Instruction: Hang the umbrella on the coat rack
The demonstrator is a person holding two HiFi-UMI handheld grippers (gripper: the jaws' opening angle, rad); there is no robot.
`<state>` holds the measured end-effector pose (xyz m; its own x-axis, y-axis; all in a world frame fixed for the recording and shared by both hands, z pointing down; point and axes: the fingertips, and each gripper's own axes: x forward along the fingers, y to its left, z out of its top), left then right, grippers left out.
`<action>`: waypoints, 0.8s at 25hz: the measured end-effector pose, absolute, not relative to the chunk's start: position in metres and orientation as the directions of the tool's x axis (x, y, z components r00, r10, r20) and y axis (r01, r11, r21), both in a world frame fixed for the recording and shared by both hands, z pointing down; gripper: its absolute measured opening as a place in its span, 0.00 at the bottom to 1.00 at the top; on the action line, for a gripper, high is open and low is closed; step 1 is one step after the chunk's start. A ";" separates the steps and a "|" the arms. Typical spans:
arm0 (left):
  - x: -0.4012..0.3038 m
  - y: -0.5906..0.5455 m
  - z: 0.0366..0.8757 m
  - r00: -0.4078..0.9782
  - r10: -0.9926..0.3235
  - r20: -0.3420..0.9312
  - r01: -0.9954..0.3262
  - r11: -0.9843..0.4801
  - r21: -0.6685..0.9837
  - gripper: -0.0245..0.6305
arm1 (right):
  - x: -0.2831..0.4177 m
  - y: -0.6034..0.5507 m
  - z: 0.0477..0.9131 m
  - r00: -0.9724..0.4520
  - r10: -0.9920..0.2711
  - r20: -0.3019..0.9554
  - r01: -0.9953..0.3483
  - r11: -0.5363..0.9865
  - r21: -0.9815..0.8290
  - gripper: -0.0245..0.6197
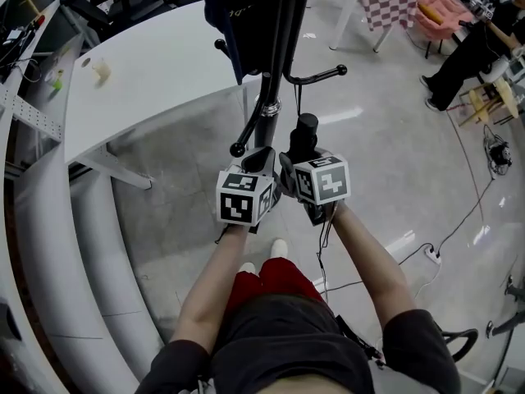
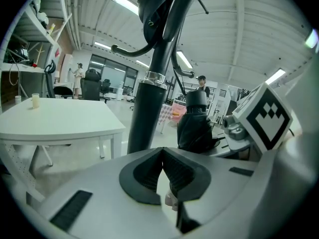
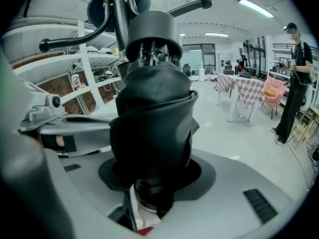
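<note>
Closest in, the right gripper (image 1: 297, 161) has its fingers clamped around the folded black fabric umbrella (image 3: 152, 118), which sticks up out of it, capped end on top. Right beside it, the left gripper (image 1: 261, 161) is empty, with its fingers pressed together on nothing. Just past both stands the black metal coat rack (image 2: 149, 108), with one curved black hook arm (image 1: 316, 77) a bit above the umbrella. So the grab and the carry-over look done, I'd say. The actual hanging isn't, since no part of the umbrella is on a hook yet. Further back sits a white worktop (image 1: 156, 80).
</note>
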<state>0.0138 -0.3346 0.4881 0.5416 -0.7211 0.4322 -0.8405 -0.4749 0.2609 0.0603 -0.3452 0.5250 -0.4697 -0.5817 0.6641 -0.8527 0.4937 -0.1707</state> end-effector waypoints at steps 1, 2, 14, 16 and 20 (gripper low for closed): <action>0.015 -0.335 0.490 0.541 -0.720 0.435 -0.841 -0.474 0.262 0.06 | 0.060 -0.346 0.526 -0.468 -0.583 0.664 -0.854 0.491 -0.171 0.33; 0.016 -0.336 0.492 0.541 -0.718 0.438 -0.841 -0.473 0.263 0.06 | 0.060 -0.347 0.527 -0.466 -0.585 0.664 -0.856 0.488 -0.170 0.33; 0.012 -0.342 0.506 0.525 -0.711 0.468 -0.851 -0.456 0.261 0.06 | 0.060 -0.370 0.538 -0.421 -0.649 0.634 -0.883 0.452 -0.125 0.34; 0.009 -0.344 0.507 0.522 -0.712 0.470 -0.853 -0.455 0.257 0.06 | 0.059 -0.374 0.539 -0.416 -0.657 0.629 -0.886 0.448 -0.118 0.34; 0.005 -0.347 0.508 0.517 -0.713 0.474 -0.856 -0.450 0.255 0.06 | 0.058 -0.379 0.542 -0.404 -0.673 0.620 -0.892 0.440 -0.104 0.35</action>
